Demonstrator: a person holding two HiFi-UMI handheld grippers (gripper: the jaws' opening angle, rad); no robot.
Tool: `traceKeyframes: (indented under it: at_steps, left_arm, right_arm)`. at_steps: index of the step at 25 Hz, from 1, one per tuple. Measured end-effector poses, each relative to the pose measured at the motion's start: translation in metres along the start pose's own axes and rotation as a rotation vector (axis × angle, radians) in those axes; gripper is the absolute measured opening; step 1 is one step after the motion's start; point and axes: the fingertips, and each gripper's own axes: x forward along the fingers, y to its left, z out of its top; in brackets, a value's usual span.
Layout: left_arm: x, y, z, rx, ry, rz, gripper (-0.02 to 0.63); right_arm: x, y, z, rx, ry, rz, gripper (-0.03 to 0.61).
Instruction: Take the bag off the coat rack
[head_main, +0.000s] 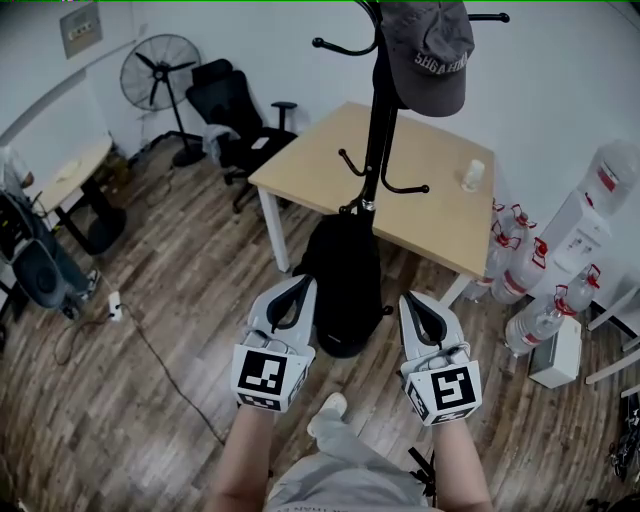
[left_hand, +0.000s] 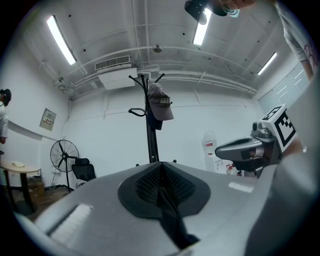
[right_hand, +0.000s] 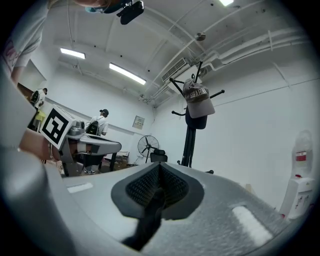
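Note:
A black bag (head_main: 345, 285) sits low against the black coat rack (head_main: 378, 120); I cannot tell whether it hangs from a hook or rests on the floor. A grey cap (head_main: 430, 50) hangs on a top hook. My left gripper (head_main: 299, 285) and right gripper (head_main: 416, 301) point at the bag from either side, both shut and empty, a short way from it. The left gripper view shows the rack (left_hand: 150, 137), the cap (left_hand: 160, 103) and the right gripper (left_hand: 249, 148). The right gripper view shows the rack (right_hand: 189, 142) and cap (right_hand: 198, 98). The bag is hidden in both gripper views.
A wooden table (head_main: 420, 215) with a white cup (head_main: 473, 175) stands behind the rack. Water bottles (head_main: 520, 270) and a dispenser (head_main: 610, 190) are at the right. An office chair (head_main: 235, 115) and a fan (head_main: 160, 70) stand far left. A cable (head_main: 150, 350) runs over the floor.

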Motion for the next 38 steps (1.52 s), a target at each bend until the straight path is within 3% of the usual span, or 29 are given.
traceKeyframes:
  at_steps: [10, 13, 16, 20, 25, 33, 38]
  left_arm:
    - [0.063, 0.052, -0.026, -0.016, 0.034, -0.002, 0.015]
    - [0.089, 0.071, -0.031, -0.025, 0.046, -0.006, 0.018]
    - [0.114, 0.082, -0.036, -0.034, 0.057, -0.043, 0.07]
    - [0.144, 0.092, -0.046, -0.042, 0.072, -0.098, 0.18]
    - [0.17, 0.092, -0.057, -0.053, 0.093, -0.178, 0.4]
    - [0.187, 0.093, -0.077, -0.003, 0.126, -0.27, 0.39]
    - [0.192, 0.098, -0.094, 0.006, 0.156, -0.352, 0.376]
  right_arm:
    - [0.079, -0.03, -0.021, 0.037, 0.019, -0.026, 0.005]
    - [0.106, -0.039, -0.027, 0.039, 0.044, -0.025, 0.044]
    - [0.129, -0.048, -0.033, 0.039, 0.066, -0.022, 0.092]
    - [0.153, -0.062, -0.042, 0.061, 0.076, -0.034, 0.218]
    - [0.167, -0.081, -0.053, 0.093, 0.08, -0.077, 0.4]
    - [0.168, -0.081, -0.074, 0.078, 0.156, -0.101, 0.396]
    - [0.168, -0.076, -0.086, 0.136, 0.174, -0.174, 0.393]
